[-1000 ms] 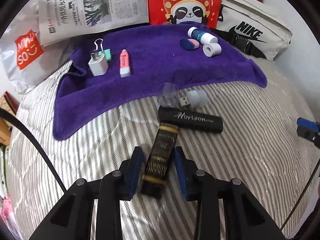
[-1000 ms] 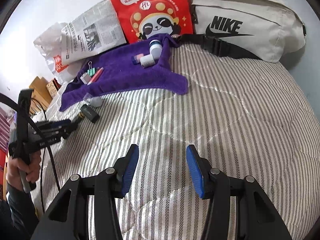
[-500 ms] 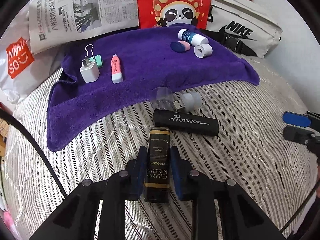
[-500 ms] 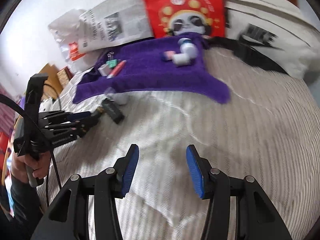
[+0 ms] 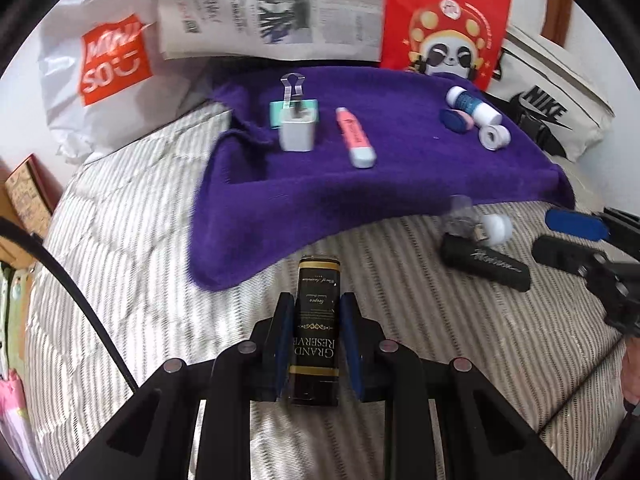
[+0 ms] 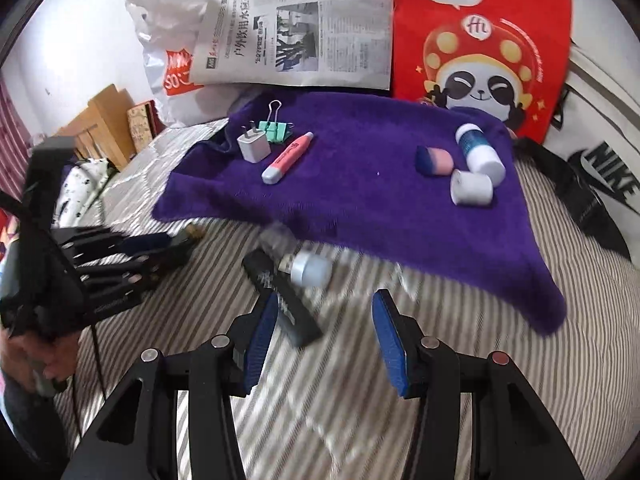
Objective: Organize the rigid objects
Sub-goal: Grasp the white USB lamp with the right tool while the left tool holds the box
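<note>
— Two things have changed in the last second, and I'll take them left to right. Your left gripper point(image 5: 316, 330) was wide around the black-and-gold box point(image 5: 317, 322); now its pads are clamped on the long sides, and the box has swung from a slant to straight along the fingers.

— Is it off the bed?

— I cannot tell for sure. It looks held clear of the striped quilt point(image 5: 120, 264), just short of the near corner of the purple towel point(image 5: 400, 184). The view has also slid left, so the charger plug point(image 5: 297, 132), the green binder clip point(image 5: 276, 114) and the pink highlighter point(image 5: 355, 139) sit ahead of you. That suggests the box belongs beside them.

— And my right side?

— Your right gripper point(image 6: 324, 340) has come in from bare quilt. Its jaws stand wide and hold nothing, with the black Horizon stick point(image 6: 282, 298) lying between the blue pads, close to the left one. The small white-capped piece point(image 6: 310, 268) lies touching its far end.

— So what does that mean?

— Both loose items near the towel edge are now being dealt with; only the close on the stick remains.
</note>
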Action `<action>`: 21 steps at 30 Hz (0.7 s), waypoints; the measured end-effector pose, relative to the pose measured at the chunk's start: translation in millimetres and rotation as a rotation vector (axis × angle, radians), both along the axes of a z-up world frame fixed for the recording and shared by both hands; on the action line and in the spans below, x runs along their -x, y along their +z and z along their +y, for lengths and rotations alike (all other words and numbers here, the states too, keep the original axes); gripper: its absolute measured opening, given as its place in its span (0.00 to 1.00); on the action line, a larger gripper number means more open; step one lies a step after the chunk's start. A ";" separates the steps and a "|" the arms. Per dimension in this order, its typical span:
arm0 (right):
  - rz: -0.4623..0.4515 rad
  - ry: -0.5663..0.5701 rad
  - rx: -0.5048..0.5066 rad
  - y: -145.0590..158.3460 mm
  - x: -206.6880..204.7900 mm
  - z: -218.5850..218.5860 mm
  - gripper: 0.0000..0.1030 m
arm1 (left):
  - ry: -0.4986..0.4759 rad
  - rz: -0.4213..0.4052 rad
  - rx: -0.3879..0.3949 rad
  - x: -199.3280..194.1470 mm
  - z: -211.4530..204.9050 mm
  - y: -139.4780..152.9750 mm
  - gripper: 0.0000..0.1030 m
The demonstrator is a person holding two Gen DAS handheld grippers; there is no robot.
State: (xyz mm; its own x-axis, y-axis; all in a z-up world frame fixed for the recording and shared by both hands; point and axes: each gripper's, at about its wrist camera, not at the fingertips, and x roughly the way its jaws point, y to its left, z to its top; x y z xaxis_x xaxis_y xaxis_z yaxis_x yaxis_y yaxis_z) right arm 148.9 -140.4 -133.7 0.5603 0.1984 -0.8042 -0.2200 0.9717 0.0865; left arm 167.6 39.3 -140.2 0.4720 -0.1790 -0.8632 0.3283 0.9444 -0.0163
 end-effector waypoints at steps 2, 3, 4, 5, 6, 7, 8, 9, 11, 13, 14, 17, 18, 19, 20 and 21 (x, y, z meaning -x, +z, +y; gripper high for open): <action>0.002 0.002 0.013 -3.8 -7.0 4.5 0.48 | 0.010 -0.002 0.009 0.4 6.5 -0.5 0.22; 0.005 0.003 0.026 -6.6 -11.5 7.3 0.48 | 0.012 -0.001 0.014 0.2 7.4 -0.9 0.23; 0.006 0.005 0.032 -8.4 -13.6 8.6 0.48 | 0.014 -0.001 0.018 0.5 8.7 -1.1 0.23; 0.007 0.009 0.035 -11.5 -17.1 10.1 0.48 | 0.014 -0.004 0.015 1.0 8.9 -1.3 0.23; 0.006 0.013 0.034 -14.8 -19.8 11.2 0.47 | 0.013 -0.006 0.010 1.5 8.0 -1.3 0.23; 0.010 0.016 0.037 -18.1 -22.0 12.6 0.44 | 0.011 -0.009 0.003 2.0 7.5 -1.4 0.23; 0.007 0.018 0.039 -21.3 -23.5 12.9 0.36 | 0.011 -0.011 -0.002 2.2 7.3 -1.6 0.23; 0.008 0.012 0.057 -23.9 -23.9 11.3 0.29 | 0.010 -0.013 -0.004 2.4 6.4 -1.5 0.23; 0.030 0.026 0.066 -26.5 -21.5 8.5 0.29 | 0.013 -0.012 0.004 2.0 8.0 -1.6 0.23; 0.026 0.034 0.062 -24.5 -14.5 2.1 0.29 | 0.022 -0.012 0.006 3.6 6.8 -1.5 0.23; 0.025 0.029 0.071 -25.0 -13.0 0.1 0.29 | 0.022 -0.015 0.001 4.3 6.5 -1.4 0.23; 0.010 0.027 0.071 -29.5 -12.3 -2.1 0.29 | 0.022 -0.019 -0.005 4.0 4.3 -1.7 0.23; 0.001 0.023 0.069 -30.1 -12.7 -2.1 0.29 | 0.023 -0.017 -0.002 3.1 5.2 -1.8 0.23; -0.005 0.018 0.069 -30.3 -13.3 -1.7 0.29 | 0.026 -0.013 0.006 2.2 5.9 -1.9 0.23; -0.013 0.013 0.069 -30.3 -13.9 -1.5 0.29 | 0.027 -0.012 0.011 1.6 6.4 -2.2 0.24; -0.025 0.008 0.073 -30.9 -14.2 -0.3 0.29 | 0.026 -0.013 0.012 1.0 6.5 -2.5 0.24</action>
